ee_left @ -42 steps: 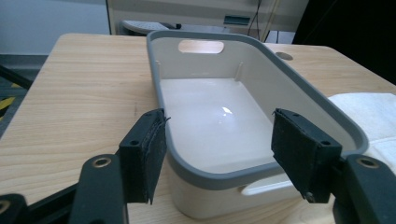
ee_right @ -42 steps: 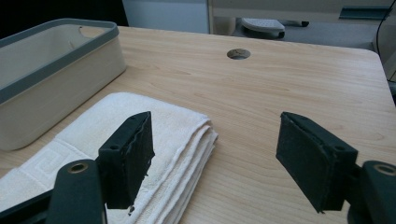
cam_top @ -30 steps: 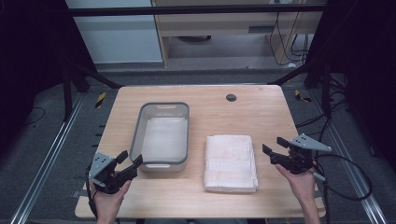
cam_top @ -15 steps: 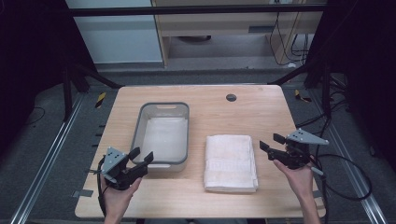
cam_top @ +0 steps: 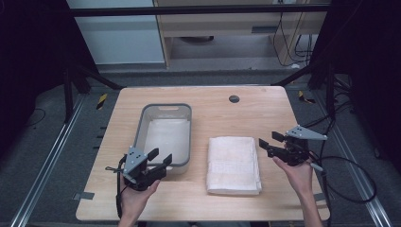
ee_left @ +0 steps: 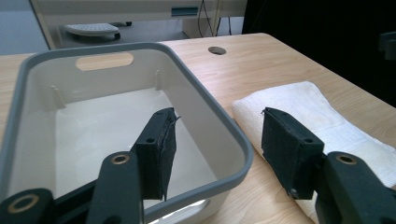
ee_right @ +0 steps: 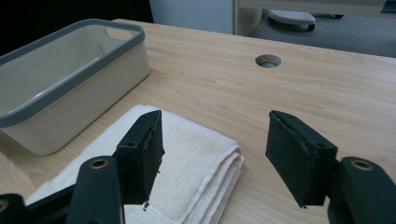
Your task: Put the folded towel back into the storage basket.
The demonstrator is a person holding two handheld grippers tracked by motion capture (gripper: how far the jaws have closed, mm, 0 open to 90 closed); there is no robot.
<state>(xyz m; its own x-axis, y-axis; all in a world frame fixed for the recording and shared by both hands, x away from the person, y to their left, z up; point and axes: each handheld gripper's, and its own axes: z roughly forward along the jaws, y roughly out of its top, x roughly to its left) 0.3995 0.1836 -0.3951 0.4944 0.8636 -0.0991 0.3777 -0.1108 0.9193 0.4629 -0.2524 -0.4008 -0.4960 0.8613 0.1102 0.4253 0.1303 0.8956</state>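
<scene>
The left gripper (cam_top: 160, 158) had its jaws spread wide and empty; in the left gripper view one pad (ee_left: 159, 149) hung over the inside of the grey-rimmed tub (cam_top: 185, 112) and the other over the table between the tub's near corner and the folded white towel (cam_top: 234, 163). Over the last second this gripper had travelled from the table's left front edge to the tub's near end, so that it stood right at the rim, straddling that corner.

The right gripper (cam_top: 267, 143) also had its jaws apart with nothing between them. It had edged only slightly toward the towel and hovered just beside the towel's right edge, near its far corner; in the right gripper view one pad (ee_right: 142, 149) showed above the towel's folded layers and the other above bare wood.

The towel lay flat on the wooden table (cam_top: 255, 109), just right of the tub, unmoved. The tub had not shifted either.
</scene>
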